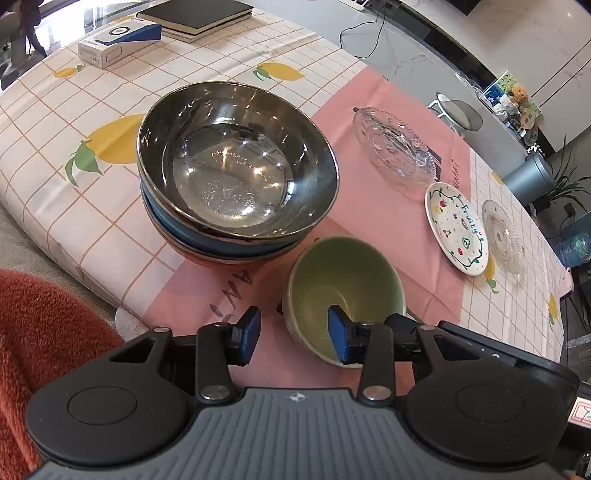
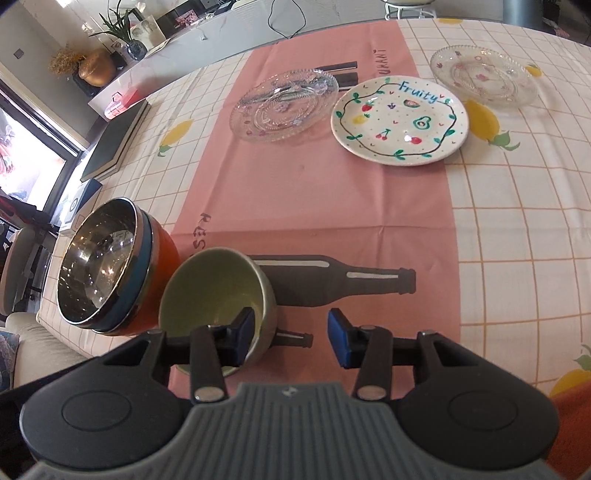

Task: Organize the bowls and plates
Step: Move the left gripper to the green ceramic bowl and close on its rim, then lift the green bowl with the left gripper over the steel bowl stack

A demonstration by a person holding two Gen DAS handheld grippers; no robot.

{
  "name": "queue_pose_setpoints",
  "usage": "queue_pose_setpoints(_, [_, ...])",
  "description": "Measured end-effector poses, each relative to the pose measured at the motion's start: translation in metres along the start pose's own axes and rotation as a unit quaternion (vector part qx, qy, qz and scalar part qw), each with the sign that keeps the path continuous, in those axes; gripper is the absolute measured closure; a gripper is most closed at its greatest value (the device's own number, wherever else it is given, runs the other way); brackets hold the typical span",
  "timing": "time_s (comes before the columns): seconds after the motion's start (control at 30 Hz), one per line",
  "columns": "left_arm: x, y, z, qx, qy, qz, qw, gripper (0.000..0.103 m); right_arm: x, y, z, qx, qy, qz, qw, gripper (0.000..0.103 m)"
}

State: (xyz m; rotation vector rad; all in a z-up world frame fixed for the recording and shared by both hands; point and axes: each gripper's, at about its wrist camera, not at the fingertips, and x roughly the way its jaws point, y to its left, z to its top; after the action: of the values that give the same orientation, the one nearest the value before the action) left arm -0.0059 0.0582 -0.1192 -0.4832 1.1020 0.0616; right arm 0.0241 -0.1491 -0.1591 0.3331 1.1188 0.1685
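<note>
A small green bowl (image 1: 343, 280) (image 2: 214, 291) stands upright on the pink runner, beside a stack of bowls (image 1: 236, 155) (image 2: 103, 266) with a steel one on top, then blue, then orange. My left gripper (image 1: 291, 334) is open astride the green bowl's left wall, one blue pad inside and one outside, neither pressing. My right gripper (image 2: 291, 338) is open astride the opposite wall in the same way. Farther off lie a glass plate (image 1: 395, 147) (image 2: 284, 107), a white "Fruity" plate (image 1: 456, 229) (image 2: 400, 122) and a smaller glass plate (image 1: 504, 236) (image 2: 484, 75).
A dark book (image 1: 192, 16) (image 2: 114, 144) and a white-and-blue box (image 1: 118, 40) lie at the table's far end. Red fleece fabric (image 1: 44, 332) sits by the near table edge. Bare pink runner (image 2: 314, 195) stretches between the bowls and the plates.
</note>
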Motion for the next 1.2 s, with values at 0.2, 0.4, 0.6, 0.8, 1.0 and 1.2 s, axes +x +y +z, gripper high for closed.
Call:
queue_pose_setpoints(0.2, [0.016,0.0,0.006,-0.003,0.012,0.004,0.9999,0.061,0.016,0.009,0.001,0.002,0.014,-0.014,1.0,0.065])
queue_pose_setpoints(0.4, [0.029,0.003,0.006,-0.009,0.025,0.013,0.9996,0.074,0.026,0.008,-0.002,0.01,0.023,-0.02,0.999,0.074])
queue_pose_setpoints(0.6, [0.034,0.006,0.007,-0.012,0.032,0.008,0.9994,0.087,0.03,0.01,-0.003,0.015,0.024,-0.017,0.999,0.081])
queue_pose_setpoints(0.8, [0.035,0.001,0.007,-0.007,0.031,0.005,0.9995,0.092,0.031,0.015,-0.004,0.012,0.022,-0.013,1.0,0.093])
queue_pose_setpoints(1.0, [0.031,-0.001,0.004,0.0,0.027,0.007,0.9996,0.092,0.028,0.015,-0.007,0.01,0.019,-0.014,1.0,0.093])
queue_pose_setpoints(1.2, [0.013,-0.008,0.002,0.006,0.011,-0.006,0.9999,0.092,0.011,0.015,-0.01,0.009,0.008,-0.014,1.0,0.093])
